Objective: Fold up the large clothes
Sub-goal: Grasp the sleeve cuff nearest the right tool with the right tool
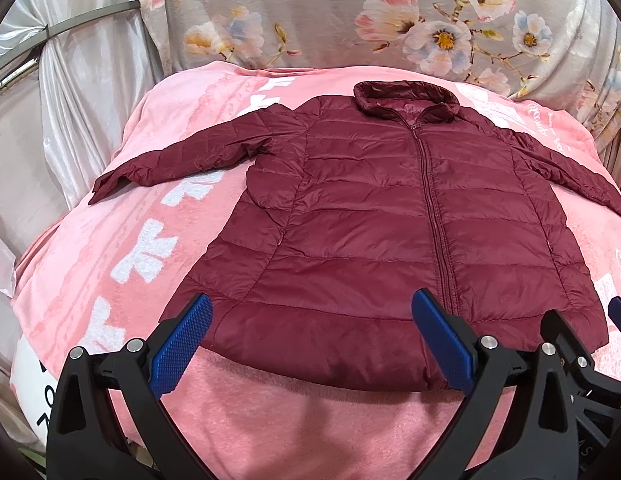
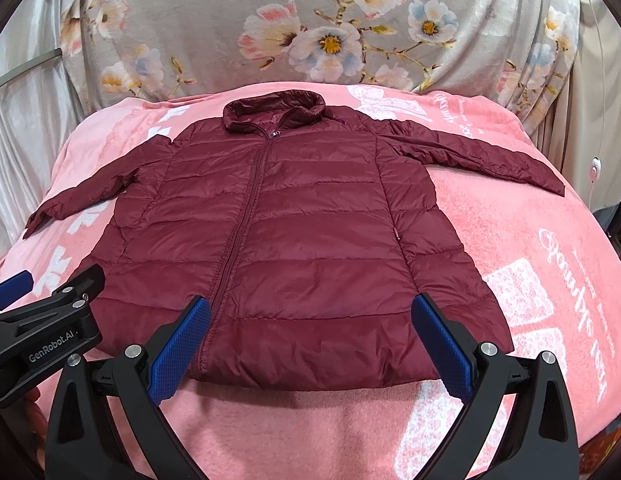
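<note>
Left hand-held gripper [image 1: 310, 344] and right hand-held gripper [image 2: 310, 344] both spread wide, holding nothing, above the jacket's hem.

The left hand-held gripper's blue pads [image 1: 182, 346] stand far apart over the near hem of the maroon puffer jacket [image 1: 390, 216], clamping nothing; whether they touch the fabric cannot be told. The right hand-held gripper, just beside it, is equally wide and empty over the same hem. Ahead of both, the jacket lies flat and zipped on the pink blanket [image 2: 550, 240], collar [image 2: 274, 114] farthest away, sleeves spread to either side. A floral cloth [image 2: 310, 40] hangs beyond.
</note>
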A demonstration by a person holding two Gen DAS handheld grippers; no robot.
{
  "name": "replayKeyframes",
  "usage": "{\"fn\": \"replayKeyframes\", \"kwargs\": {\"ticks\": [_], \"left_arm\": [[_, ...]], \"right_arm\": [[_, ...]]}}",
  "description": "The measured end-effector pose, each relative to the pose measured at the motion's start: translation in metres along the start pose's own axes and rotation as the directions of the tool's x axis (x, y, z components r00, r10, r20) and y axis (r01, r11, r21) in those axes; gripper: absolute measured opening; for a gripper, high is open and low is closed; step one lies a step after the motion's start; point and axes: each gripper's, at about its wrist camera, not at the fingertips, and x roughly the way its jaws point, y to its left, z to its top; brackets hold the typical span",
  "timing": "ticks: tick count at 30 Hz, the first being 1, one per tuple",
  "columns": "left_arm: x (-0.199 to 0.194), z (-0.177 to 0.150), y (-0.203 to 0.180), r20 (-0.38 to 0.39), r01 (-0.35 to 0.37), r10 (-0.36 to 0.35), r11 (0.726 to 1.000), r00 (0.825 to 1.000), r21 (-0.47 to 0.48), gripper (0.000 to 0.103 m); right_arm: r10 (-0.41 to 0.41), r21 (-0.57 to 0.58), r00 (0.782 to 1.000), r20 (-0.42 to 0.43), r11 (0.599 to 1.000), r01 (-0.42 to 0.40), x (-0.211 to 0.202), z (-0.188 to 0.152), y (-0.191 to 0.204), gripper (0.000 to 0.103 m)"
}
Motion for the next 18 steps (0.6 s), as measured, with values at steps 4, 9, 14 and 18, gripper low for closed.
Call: {"fn": "replayKeyframes", "kwargs": {"ticks": [4,9,14,18], "left_arm": [[0.001,0.000,0.000,0.001,-0.002,0.002,1.000,1.000,-0.001,0.097],[0.000,0.006,-0.001,0.035,-0.006,0.006,1.000,0.999,-0.007,0.097],[-0.006,0.026,0.001,0.100,-0.002,0.008,0.999,0.995,-0.053,0.097],[-0.005,0.046,-0.004,0.136,0.005,0.004,0.998,0.991,-0.063,0.098]], "right_arm": [[0.007,-0.003,1.000,-0.002,1.000,-0.007,0.001,0.001,0.000,0.098],[0.045,0.037,0.999,0.011,0.998,-0.045,0.012,0.013,-0.028,0.098],[0.071,0.165,0.995,0.065,0.983,-0.081,0.023,0.048,-0.096,0.098],[0.116,0.381,0.984,0.138,0.910,-0.161,0.048,0.074,-0.188,0.098]]}}
